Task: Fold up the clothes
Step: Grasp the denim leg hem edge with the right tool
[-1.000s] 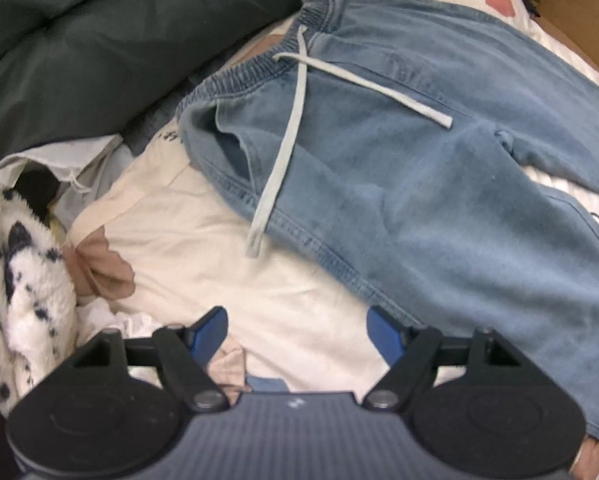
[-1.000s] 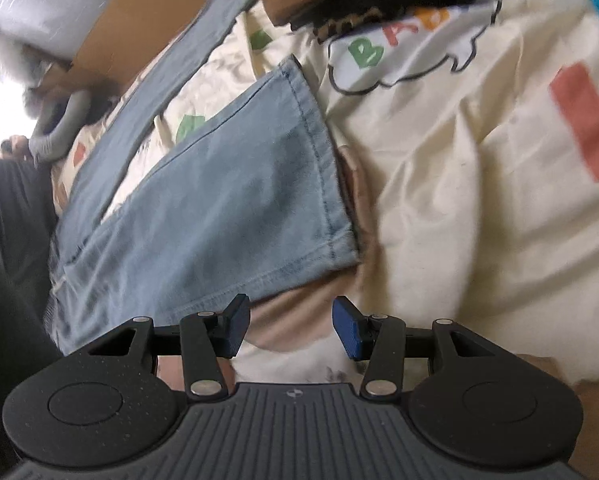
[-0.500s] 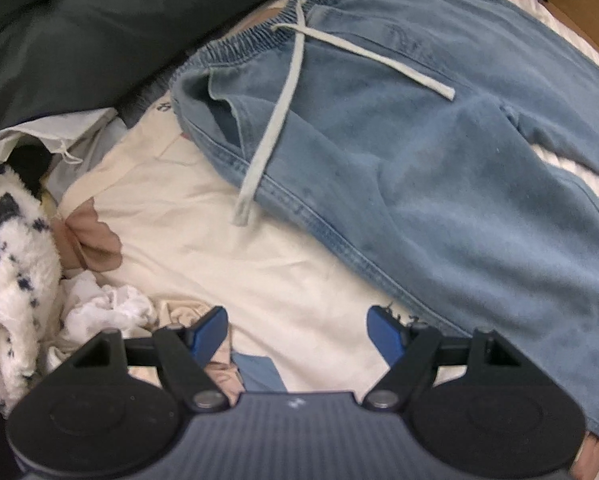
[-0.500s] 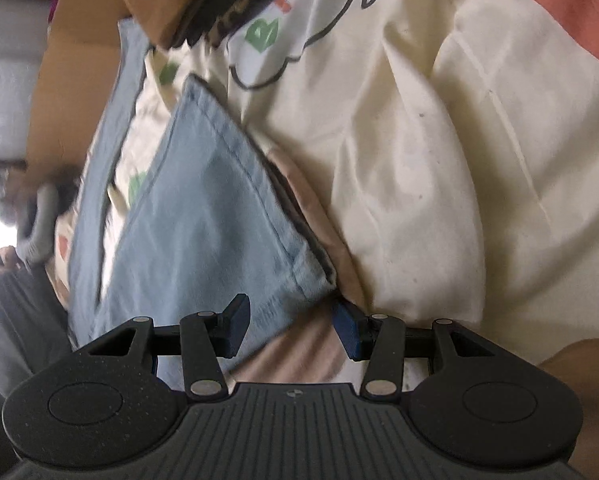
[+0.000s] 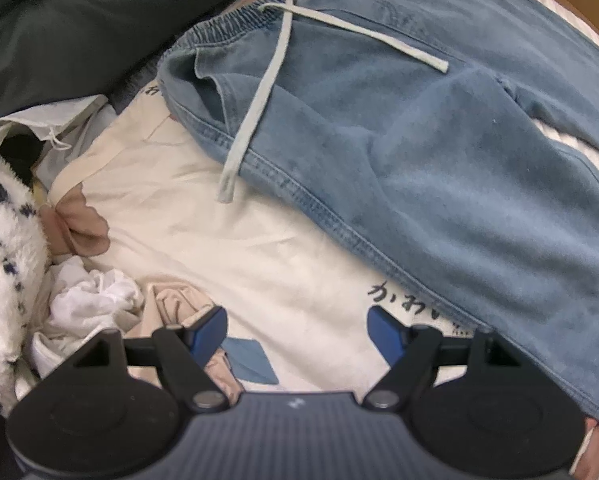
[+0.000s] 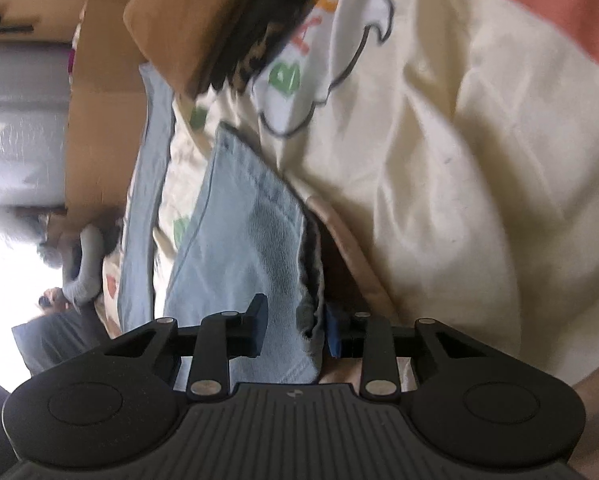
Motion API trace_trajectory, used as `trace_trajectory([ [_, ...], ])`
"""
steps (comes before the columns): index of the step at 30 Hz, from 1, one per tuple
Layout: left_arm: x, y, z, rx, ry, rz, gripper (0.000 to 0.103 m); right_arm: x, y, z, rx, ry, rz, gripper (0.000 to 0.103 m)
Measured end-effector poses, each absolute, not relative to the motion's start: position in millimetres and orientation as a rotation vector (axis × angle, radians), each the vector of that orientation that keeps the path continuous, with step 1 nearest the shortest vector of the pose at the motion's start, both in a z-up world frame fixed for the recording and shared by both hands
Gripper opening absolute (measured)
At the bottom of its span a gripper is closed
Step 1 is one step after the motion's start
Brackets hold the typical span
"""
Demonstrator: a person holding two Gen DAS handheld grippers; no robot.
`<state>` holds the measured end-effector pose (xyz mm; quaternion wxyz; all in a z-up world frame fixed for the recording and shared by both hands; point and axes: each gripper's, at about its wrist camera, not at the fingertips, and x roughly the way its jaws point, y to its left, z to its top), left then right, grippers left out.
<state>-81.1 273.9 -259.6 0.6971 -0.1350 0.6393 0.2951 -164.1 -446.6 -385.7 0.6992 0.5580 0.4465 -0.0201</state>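
Light blue jeans (image 5: 439, 152) lie spread on a cream printed sheet (image 5: 227, 240), elastic waistband and pale drawstring (image 5: 255, 108) toward the top. My left gripper (image 5: 297, 334) hovers open over the bare sheet, just below and left of the jeans' side seam, holding nothing. In the right wrist view one jeans leg (image 6: 251, 248) ends in a hem corner that sits between my right gripper's (image 6: 293, 330) blue pads, which have narrowed onto the denim. The other leg (image 6: 143, 208) runs as a thin strip further left.
A dark green duvet (image 5: 59, 28) fills the upper left. A spotted fluffy garment (image 5: 7, 256) and crumpled white cloth (image 5: 95, 300) lie at the left. Cardboard boxes (image 6: 103, 128) border the bed beyond the legs. A dark patterned item (image 6: 259, 40) sits under a cardboard flap.
My right gripper moved in onto the leg hem, rolled, and its fingers narrowed around the denim corner. My left gripper drew back and down the sheet, staying open.
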Motion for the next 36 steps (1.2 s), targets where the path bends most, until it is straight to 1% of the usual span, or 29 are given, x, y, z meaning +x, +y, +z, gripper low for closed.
trace_trajectory([
  [4, -83, 274, -259, -0.316, 1.425, 0.672, 0.079, -153, -438, -389, 1.159, 1.077, -0.011, 0.032],
  [13, -82, 269, -259, -0.324, 1.429, 0.657, 0.079, -140, -435, -391, 1.071, 1.131, 0.003, 0.032],
  [14, -82, 269, -259, -0.325, 1.429, 0.656, 0.079, -138, -435, -389, 1.059, 1.139, 0.014, 0.03],
  [15, -81, 267, -260, -0.326, 1.429, 0.655, 0.079, -136, -434, -386, 1.042, 1.148, 0.023, 0.019],
  [16, -81, 266, -260, -0.326, 1.43, 0.654, 0.079, -135, -434, -383, 1.024, 1.158, 0.028, 0.011],
  [17, -80, 266, -261, -0.329, 1.43, 0.654, 0.079, -133, -434, -381, 1.005, 1.168, 0.034, 0.01],
  [26, -76, 261, -267, -0.369, 1.411, 0.632, 0.079, -129, -437, -332, 0.889, 1.175, 0.067, 0.009],
  [36, -79, 276, -272, -0.458, 1.345, 0.582, 0.075, -135, -444, -280, 0.815, 1.185, 0.052, 0.008],
])
